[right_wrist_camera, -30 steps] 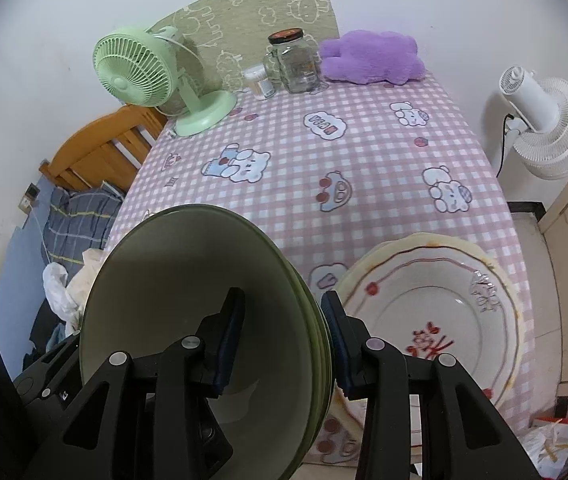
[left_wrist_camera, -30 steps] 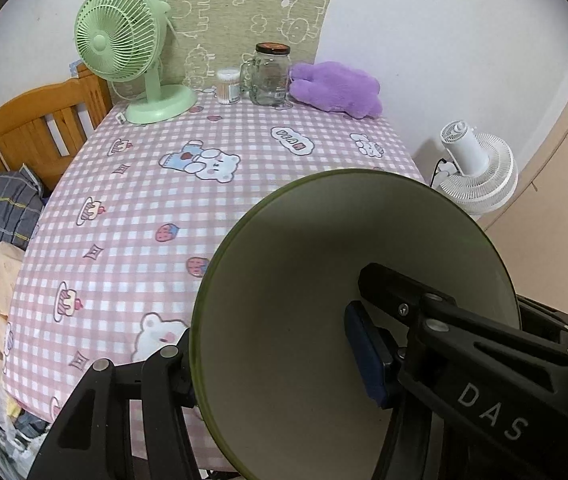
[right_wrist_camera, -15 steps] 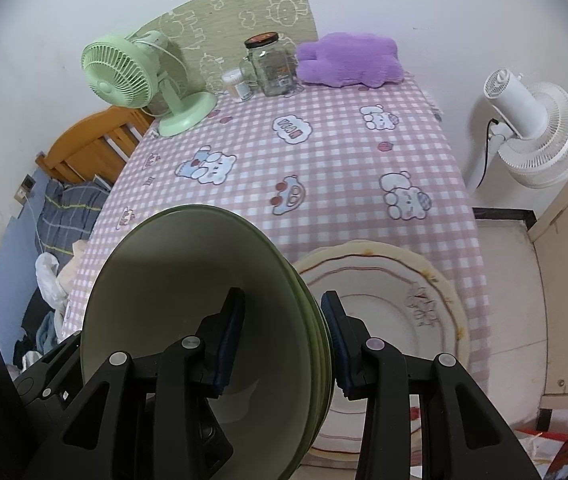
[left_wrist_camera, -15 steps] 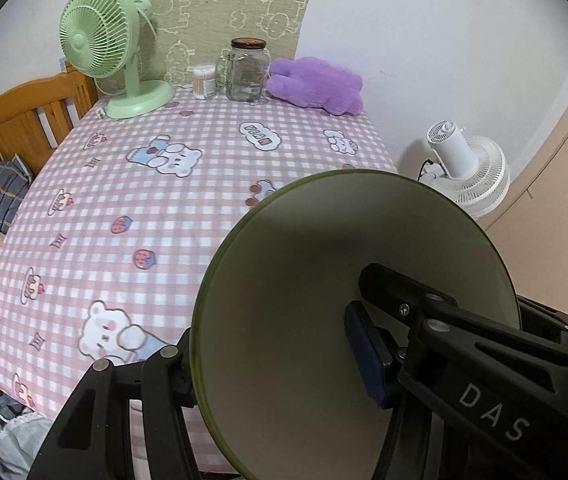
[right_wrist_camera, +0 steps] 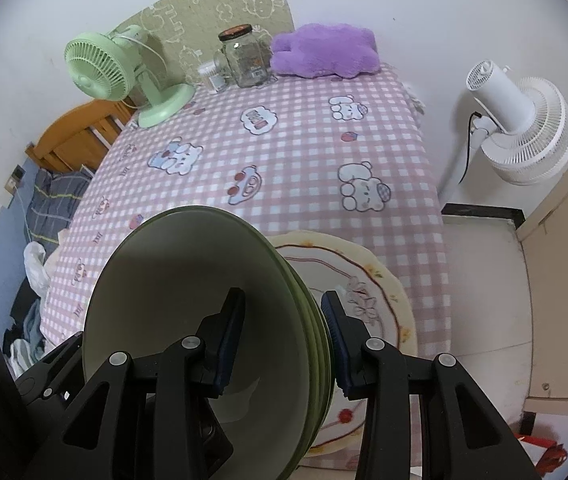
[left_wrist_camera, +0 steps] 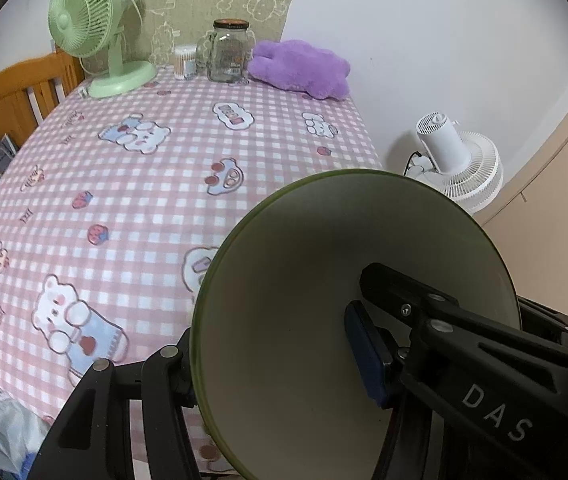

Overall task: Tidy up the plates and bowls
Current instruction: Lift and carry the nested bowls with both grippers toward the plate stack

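Both my grippers clamp the stack of green bowls [right_wrist_camera: 204, 320] by opposite rims, left gripper [left_wrist_camera: 272, 356] and right gripper [right_wrist_camera: 282, 340]; patterned plate [right_wrist_camera: 367, 280] lies just beyond my right jaws, so lower level, centred, releasing together.

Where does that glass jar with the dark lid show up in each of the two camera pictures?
Left wrist view: the glass jar stands at the top centre, on the far edge of the table, just left of the purple plush toy.
Right wrist view: the jar is again at the top, slightly left of centre, beside the plush toy.
Shared landmark: the green desk fan, to the jar's left in both.
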{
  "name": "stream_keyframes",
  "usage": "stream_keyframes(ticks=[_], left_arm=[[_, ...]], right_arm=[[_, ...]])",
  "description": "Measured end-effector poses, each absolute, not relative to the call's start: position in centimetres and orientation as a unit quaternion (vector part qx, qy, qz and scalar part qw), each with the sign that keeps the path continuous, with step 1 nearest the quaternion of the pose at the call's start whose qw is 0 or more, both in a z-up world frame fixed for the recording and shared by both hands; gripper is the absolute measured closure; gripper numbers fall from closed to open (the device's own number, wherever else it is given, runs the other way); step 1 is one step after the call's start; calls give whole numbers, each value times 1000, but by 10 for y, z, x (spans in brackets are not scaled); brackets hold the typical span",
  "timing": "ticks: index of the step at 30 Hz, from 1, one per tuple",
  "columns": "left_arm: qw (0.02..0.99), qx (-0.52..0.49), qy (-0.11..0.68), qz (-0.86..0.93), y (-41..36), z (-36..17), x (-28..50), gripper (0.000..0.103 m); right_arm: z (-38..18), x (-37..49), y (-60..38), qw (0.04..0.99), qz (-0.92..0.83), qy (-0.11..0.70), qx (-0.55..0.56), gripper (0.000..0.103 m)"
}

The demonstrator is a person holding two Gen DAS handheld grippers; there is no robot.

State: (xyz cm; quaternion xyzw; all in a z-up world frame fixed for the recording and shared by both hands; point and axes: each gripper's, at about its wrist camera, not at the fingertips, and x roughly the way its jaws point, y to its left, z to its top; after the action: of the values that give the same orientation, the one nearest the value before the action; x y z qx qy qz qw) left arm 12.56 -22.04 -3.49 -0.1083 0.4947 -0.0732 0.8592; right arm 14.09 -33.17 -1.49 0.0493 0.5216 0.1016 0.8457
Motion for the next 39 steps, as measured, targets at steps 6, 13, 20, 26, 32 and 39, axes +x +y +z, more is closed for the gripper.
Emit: stream_keyframes(ticks=[6, 13, 20, 26, 32, 39], left_arm=[[849, -127, 506, -79, -227, -47, 128, 42], [836, -140, 525, -82, -227, -62, 130, 42], [827, -133, 541, -71, -228, -73, 136, 43], [831, -109, 541, -67, -232, -72, 141, 43], [837, -78, 539, -59, -241, -70, 143, 43], [845, -47, 530, -45, -252, -69, 141, 42]], right_arm=[[-23, 144, -338, 840, 92, 534, 34, 60], [-35, 146, -338, 829, 83, 552, 22, 60], [-51, 153, -338, 817, 80, 571, 29, 61], [-52, 156, -336, 817, 78, 571, 32, 61], [-59, 159, -347, 813, 83, 574, 51, 61], [-63, 155, -358, 819, 102, 560, 72, 61]])
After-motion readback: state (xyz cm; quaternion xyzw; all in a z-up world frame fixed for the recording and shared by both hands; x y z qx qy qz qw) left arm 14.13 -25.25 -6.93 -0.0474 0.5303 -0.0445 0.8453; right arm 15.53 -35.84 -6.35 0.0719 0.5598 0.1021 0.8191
